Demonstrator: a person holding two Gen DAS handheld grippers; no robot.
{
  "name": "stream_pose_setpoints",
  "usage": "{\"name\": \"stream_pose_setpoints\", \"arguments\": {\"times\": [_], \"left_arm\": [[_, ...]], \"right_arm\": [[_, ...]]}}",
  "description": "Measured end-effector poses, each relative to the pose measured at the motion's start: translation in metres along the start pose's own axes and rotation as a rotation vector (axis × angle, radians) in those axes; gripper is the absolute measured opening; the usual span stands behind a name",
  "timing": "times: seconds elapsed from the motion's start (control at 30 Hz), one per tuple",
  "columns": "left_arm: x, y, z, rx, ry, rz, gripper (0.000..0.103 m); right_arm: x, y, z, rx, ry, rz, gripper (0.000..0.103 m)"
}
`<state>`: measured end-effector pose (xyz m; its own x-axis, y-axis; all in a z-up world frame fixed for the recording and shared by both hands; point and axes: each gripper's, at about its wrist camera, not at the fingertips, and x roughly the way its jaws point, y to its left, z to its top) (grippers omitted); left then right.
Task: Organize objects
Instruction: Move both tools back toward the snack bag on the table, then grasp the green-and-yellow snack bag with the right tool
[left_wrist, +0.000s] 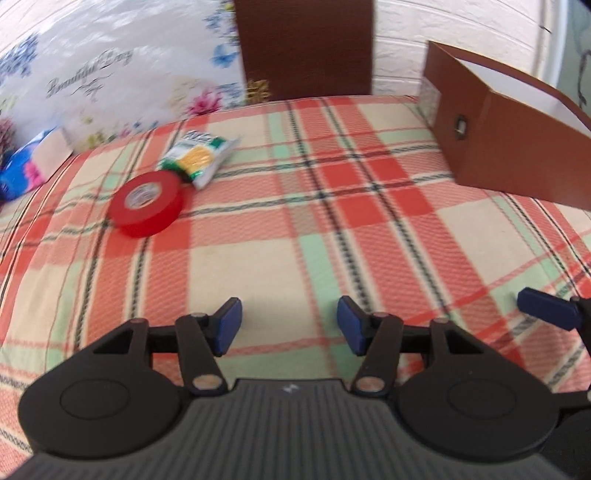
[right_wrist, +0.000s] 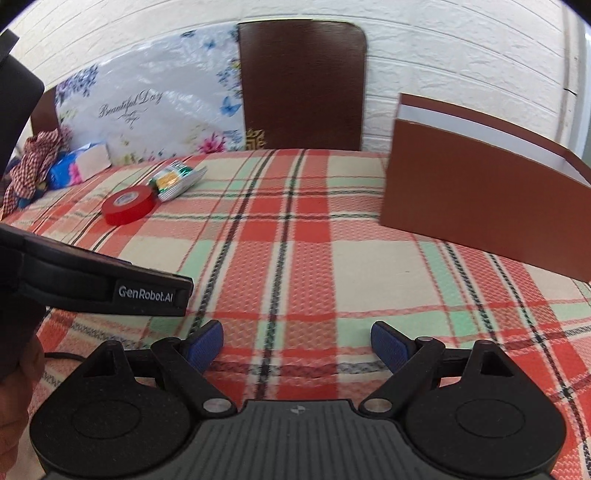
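The left gripper (left_wrist: 289, 328) has its blue pads parted about halfway with nothing between them, only plaid cloth showing in the gap; the right gripper (right_wrist: 297, 349) is spread wider, its jaws likewise empty and touching nothing; both tilt downward over the near part of the table, side by side, the right one's blue fingertip showing at the right edge of the left wrist view and the left gripper's black body, lettered "GenRobot.AI", crossing the left of the right wrist view, with part of a hand (right_wrist: 16, 398) at that view's left edge.

The plaid tablecloth (left_wrist: 295, 229) in red, cream and green covers the table; a brown open box (left_wrist: 513, 147) with a white inside stands at the far right; a dark brown chair back (right_wrist: 301, 85) rises behind the far edge, beside a floral sheet reading "Beautiful Day" (right_wrist: 147, 107); the red tape roll (left_wrist: 146, 205) lies flat at the far left, well apart from both grippers; the green and white packet (left_wrist: 197, 157) lies just behind it, touching or nearly so.
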<state>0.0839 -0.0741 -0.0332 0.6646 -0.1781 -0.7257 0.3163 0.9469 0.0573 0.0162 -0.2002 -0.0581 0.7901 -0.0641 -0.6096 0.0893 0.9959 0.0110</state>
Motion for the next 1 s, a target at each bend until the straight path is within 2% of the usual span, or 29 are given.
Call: {"name": "stream_pose_setpoints", "arguments": {"times": [0.2,0.33,0.47,0.7,1.0], "left_arm": [[0.001,0.032,-0.006,-0.046,-0.021,0.033,0.063],[0.003,0.047,-0.010,-0.064,-0.040,0.049,0.069],[0.005,0.051,-0.014,-0.056,-0.063,0.050,0.074],[0.004,0.057,-0.020,-0.052,-0.089,0.045,0.078],[-0.002,0.079,-0.035,-0.057,-0.137,0.073,0.081]], "right_arm": [[0.004,0.025,-0.001,-0.070,0.012,0.022,0.087],[0.006,0.035,-0.002,-0.093,0.011,0.023,0.088],[0.007,0.036,-0.002,-0.090,0.010,0.018,0.089],[0.008,0.041,-0.003,-0.084,0.016,0.001,0.090],[0.006,0.053,-0.002,-0.120,0.014,0.016,0.090]]}}
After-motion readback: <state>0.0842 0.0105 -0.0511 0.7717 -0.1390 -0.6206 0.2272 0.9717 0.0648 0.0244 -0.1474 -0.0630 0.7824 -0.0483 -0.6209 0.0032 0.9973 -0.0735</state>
